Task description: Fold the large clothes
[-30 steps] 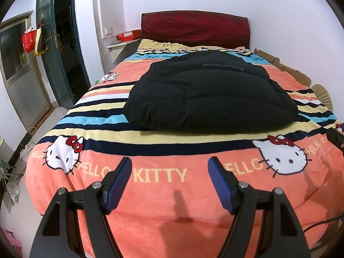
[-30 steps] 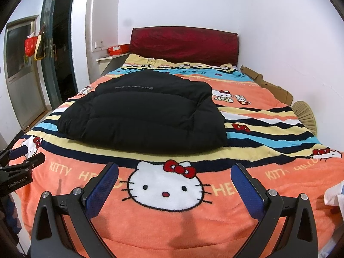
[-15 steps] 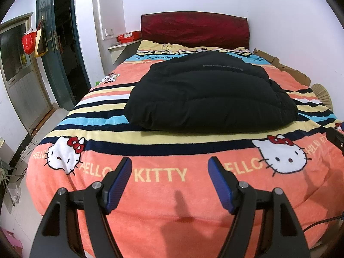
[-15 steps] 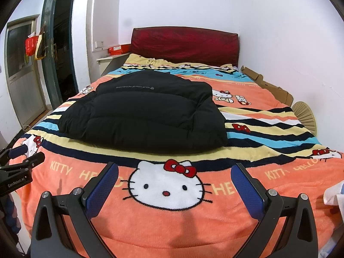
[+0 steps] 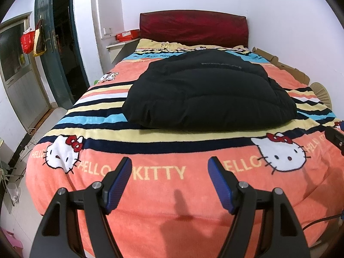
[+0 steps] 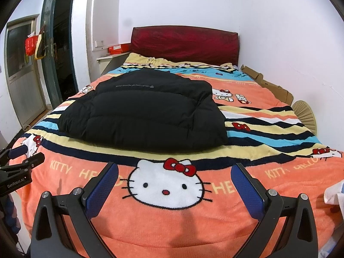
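Left wrist view puts my left tongs (image 5: 169, 173) spread wide over the foot of the bed, holding nothing; the right tongs (image 6: 174, 177) are spread just as wide and empty too. The jacket (image 5: 206, 92), black and puffy, lies ahead of both tongs on the blanket (image 5: 172, 204), well apart from either pair. From the left tongs it sits slightly to the right; from the right tongs it sits to the left.

I judge the jacket already folded into a compact block, or nearly so, with a rounded near edge. If another fold is due, I would bring both tongs forward together, take the two near corners low, where the padding thins, and carry them evenly toward the headboard (image 5: 193, 28). Puffy fill springs back, so I would press it down before letting go.

Writing: the blanket reads "HELLO KITTY" just beyond the left tongs. In the right wrist view the left tongs' body (image 6: 15, 182) is marked "GenRobot.AI". A thin line of print crosses the jacket's far part, too small for me to read.
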A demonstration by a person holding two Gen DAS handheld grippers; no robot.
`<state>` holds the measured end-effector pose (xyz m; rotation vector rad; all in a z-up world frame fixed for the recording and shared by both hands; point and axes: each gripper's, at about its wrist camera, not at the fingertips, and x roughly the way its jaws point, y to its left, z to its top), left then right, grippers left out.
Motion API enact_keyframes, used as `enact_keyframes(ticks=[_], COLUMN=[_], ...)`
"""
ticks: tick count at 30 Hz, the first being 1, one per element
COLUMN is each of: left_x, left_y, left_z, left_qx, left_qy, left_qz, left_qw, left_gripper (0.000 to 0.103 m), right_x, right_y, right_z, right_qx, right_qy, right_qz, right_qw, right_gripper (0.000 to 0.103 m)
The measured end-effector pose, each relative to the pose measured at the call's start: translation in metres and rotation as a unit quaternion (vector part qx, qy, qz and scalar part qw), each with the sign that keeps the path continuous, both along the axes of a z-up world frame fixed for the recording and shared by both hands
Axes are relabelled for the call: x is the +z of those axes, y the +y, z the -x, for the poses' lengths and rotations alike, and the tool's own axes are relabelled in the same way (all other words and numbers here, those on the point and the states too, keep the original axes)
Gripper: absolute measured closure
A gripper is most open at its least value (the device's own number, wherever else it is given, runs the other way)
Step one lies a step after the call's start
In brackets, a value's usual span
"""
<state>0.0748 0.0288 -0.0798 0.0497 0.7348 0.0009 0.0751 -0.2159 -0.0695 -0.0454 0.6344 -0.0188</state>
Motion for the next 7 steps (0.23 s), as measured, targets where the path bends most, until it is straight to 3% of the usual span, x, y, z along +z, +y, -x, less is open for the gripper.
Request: enact_keyframes(ticks=[7], left_x=[-0.0034], left_y=[-0.0005], left_z=[-0.0025], left_qx=[-0.002], left_qy=[0.007], left_qz=[0.004], left_qw=[1.0], left_gripper=[0.031], right_x=[-0.0047], right_y=[-0.0022], right_z=[0.0], right_qx=[-0.001], right_qy=[0.005], right_qz=[-0.001], right_qw=[1.0], right_gripper=[0.001])
